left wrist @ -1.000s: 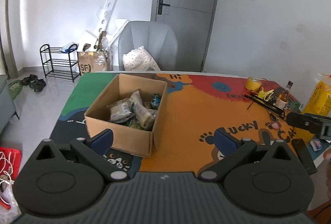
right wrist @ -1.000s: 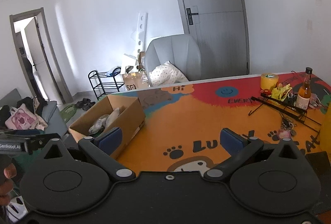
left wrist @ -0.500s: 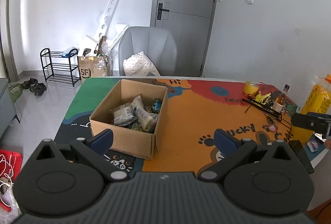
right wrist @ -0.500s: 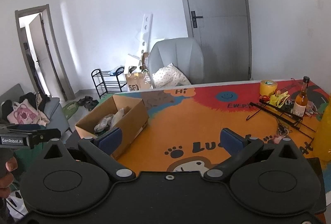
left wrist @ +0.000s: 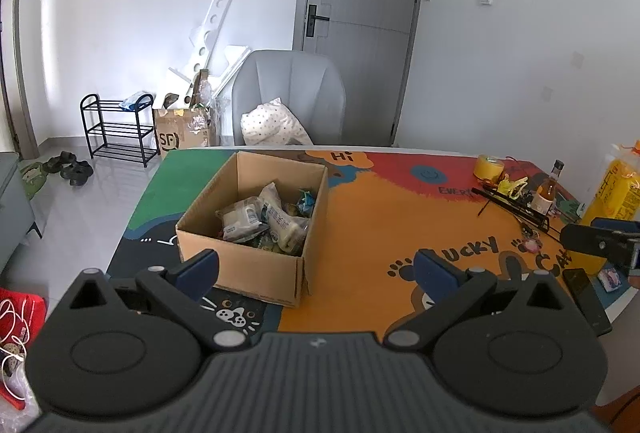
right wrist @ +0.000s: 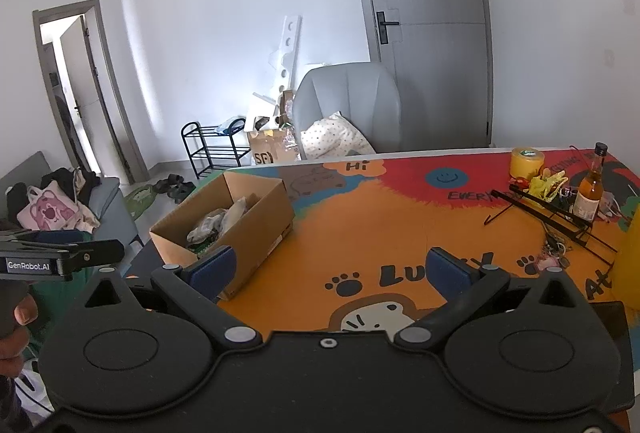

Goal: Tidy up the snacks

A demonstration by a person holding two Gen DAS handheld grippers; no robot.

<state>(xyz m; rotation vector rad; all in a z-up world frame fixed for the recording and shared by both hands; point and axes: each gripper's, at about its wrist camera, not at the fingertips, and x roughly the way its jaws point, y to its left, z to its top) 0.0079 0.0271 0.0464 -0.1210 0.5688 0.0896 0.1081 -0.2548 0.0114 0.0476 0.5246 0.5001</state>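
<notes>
The left gripper (left wrist: 316,269) is held above the near edge of the table, its two blue-padded fingers (left wrist: 198,269) wide apart and with nothing between them. The right gripper (right wrist: 332,269) is the same: fingers spread, empty, raised over the near part of the table. In each view the other gripper shows only at the side edge.

Just in front of the left gripper stands the cardboard box (left wrist: 244,265), open at the top, on the colourful table mat (left wrist: 372,217). The snacks (left wrist: 266,219) lie inside it in a loose heap; most are pale plastic packets, and a small blue one is at the far side. In the right view the same box (right wrist: 260,221) is to the left and further away. No snack lies on the mat outside the box, as far as I can see.

In my judgement either the sorting is finished or it must start inside the box. If it starts, the left gripper is the nearer one. It is better to come down from above, straight over the opening, and not from the side, so that the fingers do not push the near wall. Take the top packet by its body, and close gently, because these packets are soft and slippery.

At the far right are a yellow tape roll (left wrist: 488,165), a small bottle (left wrist: 549,193) and a black wire rack (right wrist: 560,209), well apart from the box.
</notes>
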